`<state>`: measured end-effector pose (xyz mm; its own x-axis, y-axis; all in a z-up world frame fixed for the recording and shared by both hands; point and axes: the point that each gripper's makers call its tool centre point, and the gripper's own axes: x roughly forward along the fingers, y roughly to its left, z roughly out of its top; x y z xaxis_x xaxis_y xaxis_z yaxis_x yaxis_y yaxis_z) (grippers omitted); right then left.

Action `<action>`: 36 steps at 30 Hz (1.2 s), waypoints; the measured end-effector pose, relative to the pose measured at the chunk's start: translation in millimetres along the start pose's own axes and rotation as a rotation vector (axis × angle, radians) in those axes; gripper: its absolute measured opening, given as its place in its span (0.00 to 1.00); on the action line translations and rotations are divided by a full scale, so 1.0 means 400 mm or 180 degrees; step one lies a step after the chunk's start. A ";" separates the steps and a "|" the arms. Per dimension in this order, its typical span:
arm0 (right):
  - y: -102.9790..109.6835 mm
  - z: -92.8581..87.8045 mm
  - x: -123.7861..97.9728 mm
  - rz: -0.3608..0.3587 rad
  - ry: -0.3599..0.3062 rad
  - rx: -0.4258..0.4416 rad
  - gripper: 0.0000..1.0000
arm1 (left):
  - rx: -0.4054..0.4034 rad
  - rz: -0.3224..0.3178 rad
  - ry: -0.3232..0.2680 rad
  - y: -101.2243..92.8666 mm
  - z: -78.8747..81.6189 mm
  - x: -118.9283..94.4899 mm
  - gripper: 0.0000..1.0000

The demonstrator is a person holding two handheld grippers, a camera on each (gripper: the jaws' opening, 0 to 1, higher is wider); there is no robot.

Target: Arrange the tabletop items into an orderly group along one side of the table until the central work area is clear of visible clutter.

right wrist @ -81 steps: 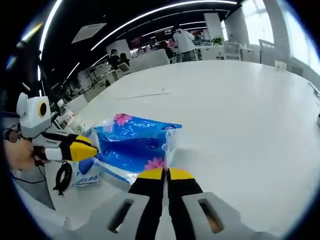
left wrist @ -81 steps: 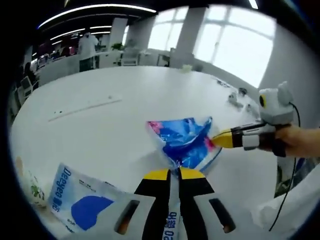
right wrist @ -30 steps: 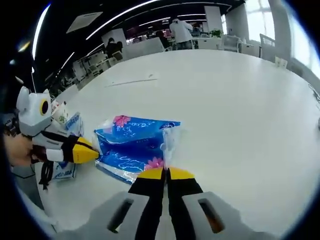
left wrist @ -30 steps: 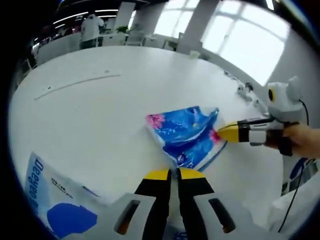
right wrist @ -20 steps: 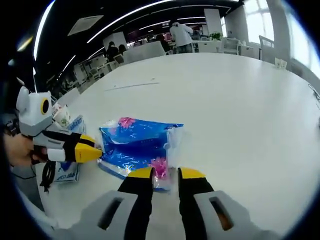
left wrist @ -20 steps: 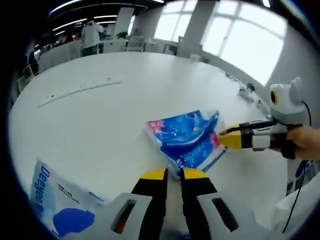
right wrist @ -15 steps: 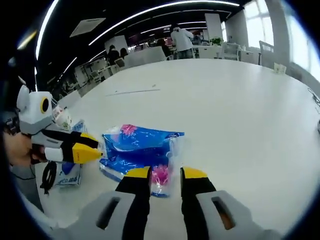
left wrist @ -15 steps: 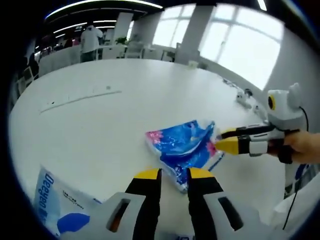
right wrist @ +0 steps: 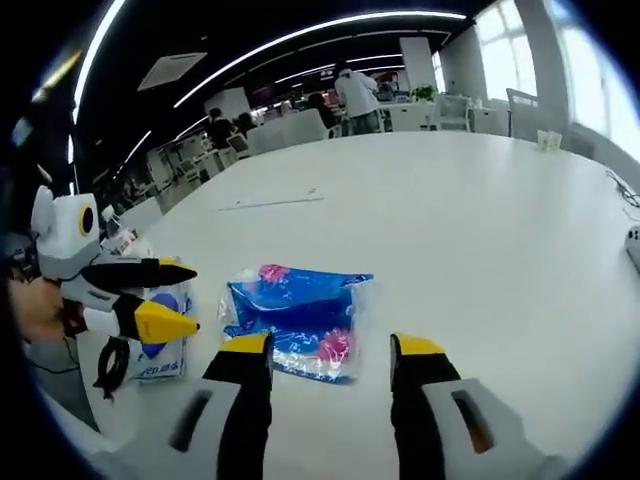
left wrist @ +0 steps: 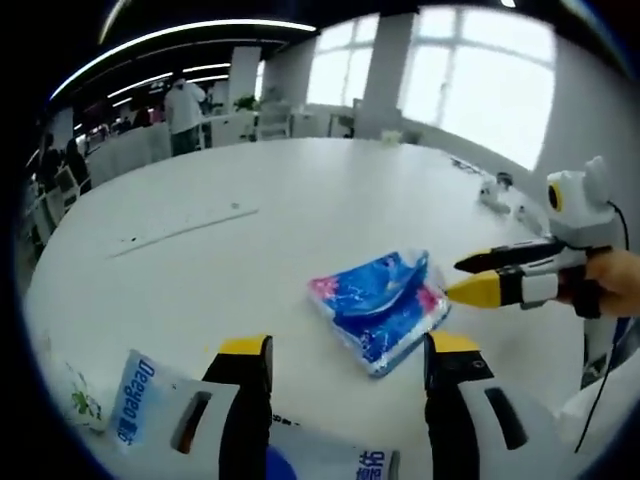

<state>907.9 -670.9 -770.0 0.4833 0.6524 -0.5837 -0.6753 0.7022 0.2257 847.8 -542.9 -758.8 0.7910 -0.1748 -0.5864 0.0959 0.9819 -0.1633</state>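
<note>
The blue tissue pack (left wrist: 382, 305) lies flat on the white surface (left wrist: 250, 230), free of both tools. The left tool (left wrist: 345, 352) and the right tool (right wrist: 322, 352) both stand with jaws spread wide, empty. A white-and-blue packet (right wrist: 158, 345) lies near the surface's edge.

Blue pack (right wrist: 297, 318) between both open tongs, bare table (right wrist: 480, 220) beyond
</note>
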 end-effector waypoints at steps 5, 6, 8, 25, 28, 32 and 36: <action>0.006 -0.005 -0.020 -0.0062 -0.0004 -0.0004 0.51 | 0.0012 0.0034 -0.0026 -0.004 -0.009 -0.028 0.69; 0.008 -0.007 -0.023 -0.0066 -0.0005 0.0003 0.53 | 0.0005 0.0038 -0.0020 -0.004 -0.012 -0.032 0.70; 0.015 -0.013 -0.029 -0.0070 0.0001 0.0003 0.53 | -0.0009 0.0053 -0.0029 -0.002 -0.017 -0.041 0.70; 0.089 -0.096 -0.069 -0.0035 0.0129 0.0031 0.53 | -0.0163 0.0231 0.0012 0.050 -0.101 -0.141 0.68; 0.100 -0.105 -0.076 -0.0036 0.0143 0.0037 0.52 | -0.0181 0.0239 0.0001 0.052 -0.106 -0.151 0.68; 0.116 -0.113 -0.082 -0.0017 0.0149 0.0051 0.52 | -0.0219 0.0257 -0.0023 0.055 -0.110 -0.164 0.68; 0.126 -0.112 -0.086 -0.0005 0.0135 0.0068 0.52 | -0.0214 0.0249 -0.0029 0.052 -0.111 -0.171 0.67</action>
<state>832.2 -670.7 -773.6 0.4601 0.6390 -0.6165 -0.6622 0.7094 0.2411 768.8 -513.8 -757.4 0.7999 -0.0969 -0.5922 -0.0067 0.9854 -0.1703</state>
